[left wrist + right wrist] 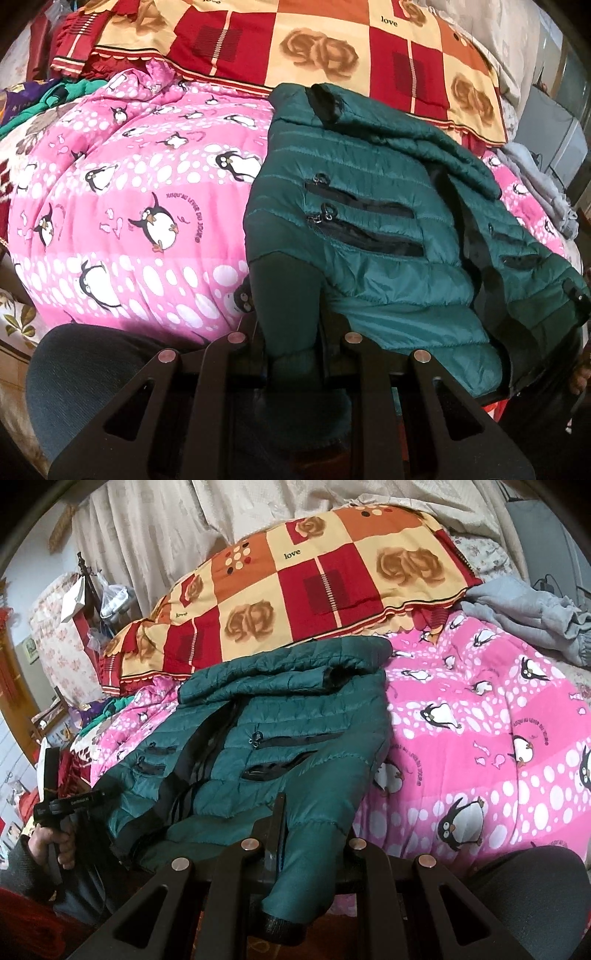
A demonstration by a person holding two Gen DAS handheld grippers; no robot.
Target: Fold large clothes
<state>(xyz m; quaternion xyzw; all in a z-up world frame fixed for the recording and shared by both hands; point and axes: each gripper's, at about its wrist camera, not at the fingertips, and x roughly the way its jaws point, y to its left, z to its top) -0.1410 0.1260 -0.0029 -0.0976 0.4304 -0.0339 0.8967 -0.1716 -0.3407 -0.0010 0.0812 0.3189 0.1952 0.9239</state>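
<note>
we saw the green puffer jacket [373, 229] spread just ahead of both grippers on the pink penguin quilt [140, 206]. the left gripper [288, 325] pinched one jacket sleeve [284, 295], and the right gripper [295, 834] pinched the other sleeve [306, 867] near its cuff.

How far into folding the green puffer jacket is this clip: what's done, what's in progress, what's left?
Early stage. Done: the green jacket lies spread front-up on the pink penguin quilt, one sleeve already across its top. In hand: the left gripper is shut on a sleeve cuff, and the right gripper is shut on jacket fabric near its cuff. Left: bringing these parts in and folding the body, which is still open at full length.
</note>
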